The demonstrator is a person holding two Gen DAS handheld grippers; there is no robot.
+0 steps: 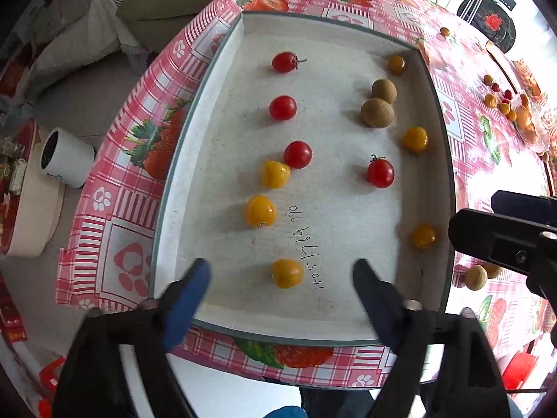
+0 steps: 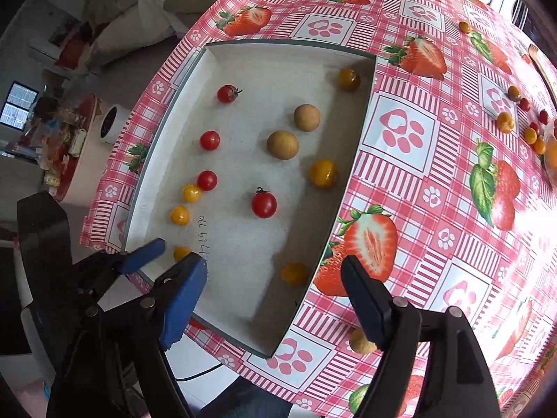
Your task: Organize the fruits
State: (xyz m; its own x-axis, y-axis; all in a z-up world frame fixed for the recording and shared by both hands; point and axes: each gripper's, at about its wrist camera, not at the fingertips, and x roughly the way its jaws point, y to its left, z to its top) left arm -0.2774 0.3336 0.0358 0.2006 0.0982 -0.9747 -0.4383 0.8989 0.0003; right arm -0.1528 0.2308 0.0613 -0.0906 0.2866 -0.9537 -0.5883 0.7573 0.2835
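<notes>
Below my left tongs (image 1: 282, 280), spread wide with a yellow cherry tomato (image 1: 286, 273) lying loose between them in the white tray (image 1: 195, 160), I am finishing a drop, my right tongs (image 2: 275, 278) likewise gaping empty, probably needing the longan (image 2: 362, 341) beside them on the tablecloth (image 2: 435, 160) next.

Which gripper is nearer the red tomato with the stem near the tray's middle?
Right, narrowly. The right gripper is open over the tray's near right edge, below the tomato; the left gripper, also open, sits farther toward the near left.

A table (image 2: 410, 188) in a strawberry-print cloth carries a shallow white tray (image 2: 351, 160) and scattered loose fruits (image 2: 504, 122).
</notes>
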